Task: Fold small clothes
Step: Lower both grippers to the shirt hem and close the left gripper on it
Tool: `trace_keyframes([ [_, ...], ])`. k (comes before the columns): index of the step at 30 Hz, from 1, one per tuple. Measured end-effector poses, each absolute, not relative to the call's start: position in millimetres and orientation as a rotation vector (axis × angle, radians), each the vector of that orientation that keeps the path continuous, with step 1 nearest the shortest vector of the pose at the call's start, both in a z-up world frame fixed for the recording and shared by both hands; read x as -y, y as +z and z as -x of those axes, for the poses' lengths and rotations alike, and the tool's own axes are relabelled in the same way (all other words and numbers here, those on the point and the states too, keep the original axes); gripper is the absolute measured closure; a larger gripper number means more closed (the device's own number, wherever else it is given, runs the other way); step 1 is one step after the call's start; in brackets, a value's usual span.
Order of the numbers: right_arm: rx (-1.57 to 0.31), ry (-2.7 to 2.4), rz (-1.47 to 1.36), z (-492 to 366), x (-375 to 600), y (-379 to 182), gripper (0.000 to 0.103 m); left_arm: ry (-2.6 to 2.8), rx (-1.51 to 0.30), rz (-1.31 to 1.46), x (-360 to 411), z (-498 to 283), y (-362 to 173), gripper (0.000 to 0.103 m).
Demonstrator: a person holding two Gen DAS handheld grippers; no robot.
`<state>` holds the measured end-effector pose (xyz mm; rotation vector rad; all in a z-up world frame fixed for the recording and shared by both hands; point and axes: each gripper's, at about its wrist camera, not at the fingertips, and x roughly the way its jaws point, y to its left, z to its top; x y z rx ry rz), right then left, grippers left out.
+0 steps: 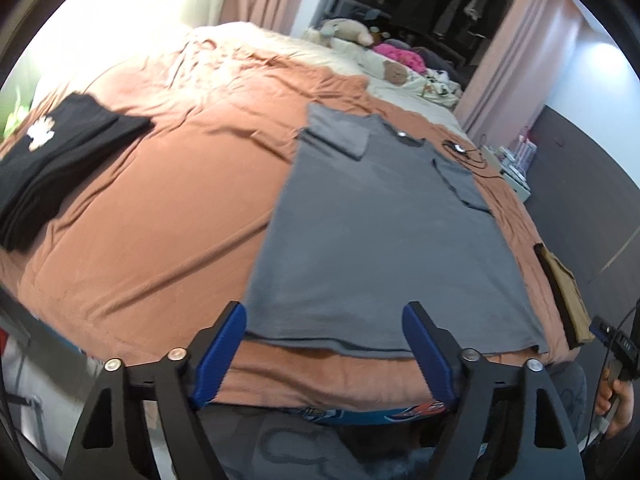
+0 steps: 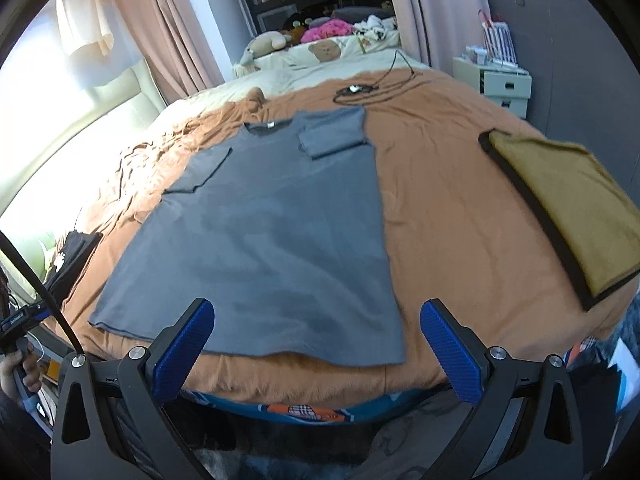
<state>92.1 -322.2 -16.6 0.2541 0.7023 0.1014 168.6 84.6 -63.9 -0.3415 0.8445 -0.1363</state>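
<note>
A grey T-shirt point(image 1: 380, 220) lies flat on the orange-brown bed cover, both sleeves folded in over its body, hem toward me. It also shows in the right wrist view point(image 2: 264, 232). My left gripper point(image 1: 326, 316) is open and empty, its blue pads just above the hem at the shirt's near left part. My right gripper point(image 2: 318, 312) is open and empty, hovering over the hem near the shirt's near right corner. Neither touches the cloth.
A folded black garment point(image 1: 52, 160) with a white print lies at the left of the bed. A folded mustard and black garment point(image 2: 568, 208) lies at the right. A black cable with a small device point(image 2: 360, 90) lies beyond the shirt's collar. Plush toys and pillows point(image 2: 280, 46) sit at the far end.
</note>
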Motion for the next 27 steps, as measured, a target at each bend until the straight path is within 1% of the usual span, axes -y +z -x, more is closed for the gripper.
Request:
trace_keyframes([
  [4,-0.732,0.105,-0.286,-101.3,323.5,-25.7,0.000,-0.111,-0.887,0.414,-101.9,-173.3,-82.6,0.034],
  [6,-0.748,0.113,-0.320,-108.8,327.3,-32.2,0.006,-0.085,-0.917,0.449,-108.0,-175.9,-92.7,0.043],
  [8,-0.766,0.123,-0.351,-111.9,330.5,-38.8,0.012,-0.077,-0.951,0.513,-115.8,-180.0,-106.3,0.047],
  [9,-0.777,0.130,-0.370,-114.4,332.8,-41.0,0.014,-0.080,-0.962,0.542,-119.2,-181.5,-111.7,0.047],
  [11,-0.793,0.148,-0.427,-121.4,338.3,-47.6,0.016,-0.085,-0.978,0.595,-124.7,-184.6,-121.6,0.047],
  [14,-0.812,0.155,-0.485,-126.1,347.0,-58.7,0.016,-0.086,-0.996,0.630,-127.4,-189.8,-131.0,0.047],
  [20,-0.837,0.142,-0.506,-143.1,353.7,-68.1,0.016,-0.093,-1.041,0.697,-130.7,-199.1,-148.7,0.047],
  [27,-0.865,0.141,-0.556,-159.5,351.3,-86.7,0.016,-0.112,-1.076,0.799,-138.9,-202.2,-155.3,0.048],
])
